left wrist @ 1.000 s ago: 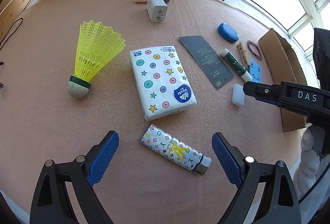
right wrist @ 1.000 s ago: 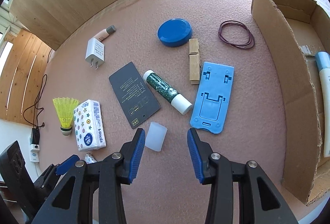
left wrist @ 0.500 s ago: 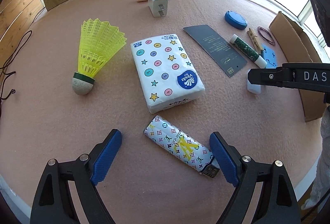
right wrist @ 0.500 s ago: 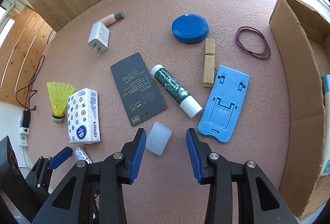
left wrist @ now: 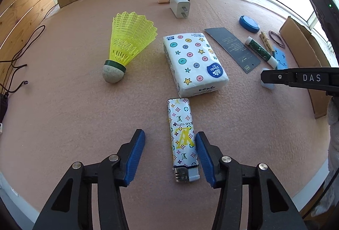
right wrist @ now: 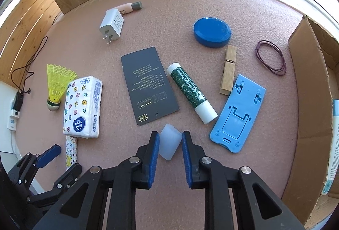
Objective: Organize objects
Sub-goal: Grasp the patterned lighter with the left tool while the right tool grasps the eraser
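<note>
Both claws had just been closing. The left gripper (left wrist: 170,158) straddled the patterned lighter (left wrist: 183,138), whose long axis ran along the fingers; one pad touched, the other stood clear. The right gripper (right wrist: 170,152) bracketed the translucent cap (right wrist: 170,144), contact uncertain.

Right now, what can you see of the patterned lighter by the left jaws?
The slim rectangular lighter with a white wrap of coloured monogram motifs lies flat on the pink felt mat, metal head toward the camera, far end just short of the tissue pack. It sits between the left gripper's jaws, which have just been closing: one jaw is at its side, the other clear.
</note>
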Tool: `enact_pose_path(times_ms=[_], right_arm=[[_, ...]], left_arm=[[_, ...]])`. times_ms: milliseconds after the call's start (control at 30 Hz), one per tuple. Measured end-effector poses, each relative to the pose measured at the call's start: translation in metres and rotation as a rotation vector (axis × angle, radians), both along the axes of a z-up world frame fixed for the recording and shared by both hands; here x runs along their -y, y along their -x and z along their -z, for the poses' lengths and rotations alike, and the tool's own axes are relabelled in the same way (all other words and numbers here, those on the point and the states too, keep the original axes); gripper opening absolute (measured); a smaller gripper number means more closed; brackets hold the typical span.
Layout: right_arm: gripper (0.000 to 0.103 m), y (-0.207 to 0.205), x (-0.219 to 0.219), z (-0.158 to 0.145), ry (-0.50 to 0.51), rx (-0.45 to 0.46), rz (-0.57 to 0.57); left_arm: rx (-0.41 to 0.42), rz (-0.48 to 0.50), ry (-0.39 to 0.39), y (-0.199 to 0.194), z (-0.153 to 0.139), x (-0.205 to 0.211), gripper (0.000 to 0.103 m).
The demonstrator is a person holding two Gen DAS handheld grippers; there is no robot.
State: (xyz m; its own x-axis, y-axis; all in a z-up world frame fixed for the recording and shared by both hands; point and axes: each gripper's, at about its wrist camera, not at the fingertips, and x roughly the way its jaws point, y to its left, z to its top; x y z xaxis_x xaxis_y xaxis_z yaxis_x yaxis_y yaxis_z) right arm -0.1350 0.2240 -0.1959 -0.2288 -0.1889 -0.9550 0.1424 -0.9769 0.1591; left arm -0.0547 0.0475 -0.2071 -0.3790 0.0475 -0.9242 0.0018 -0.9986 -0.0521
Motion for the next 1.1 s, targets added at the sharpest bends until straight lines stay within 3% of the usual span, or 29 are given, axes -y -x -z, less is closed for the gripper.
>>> enact_pose_path(times_ms=[167, 267, 667, 833, 1100], right_arm=[[0.015, -0.004, 0.004, -0.001, 0.002, -0.011, -0.020], [0.011, -0.006, 0.006, -0.003, 0.005, -0.014, -0.028], [0.006, -0.027, -0.021, -0.014, 0.087, -0.030, 0.008], [0.005, -0.038, -0.037, -0.026, 0.123, -0.052, 0.043], [0.005, -0.053, -0.071, -0.066, 0.144, -0.134, 0.103]], left_arm=[[-0.004, -0.029, -0.038, -0.003, -0.003, 0.016, 0.025], [-0.006, -0.038, -0.085, -0.006, -0.003, 0.024, 0.025], [-0.012, -0.045, -0.148, -0.013, -0.012, 0.028, 0.025], [-0.036, -0.036, -0.171, -0.015, -0.027, 0.024, 0.025], [-0.099, 0.065, -0.206, 0.000, -0.062, -0.012, 0.025]])
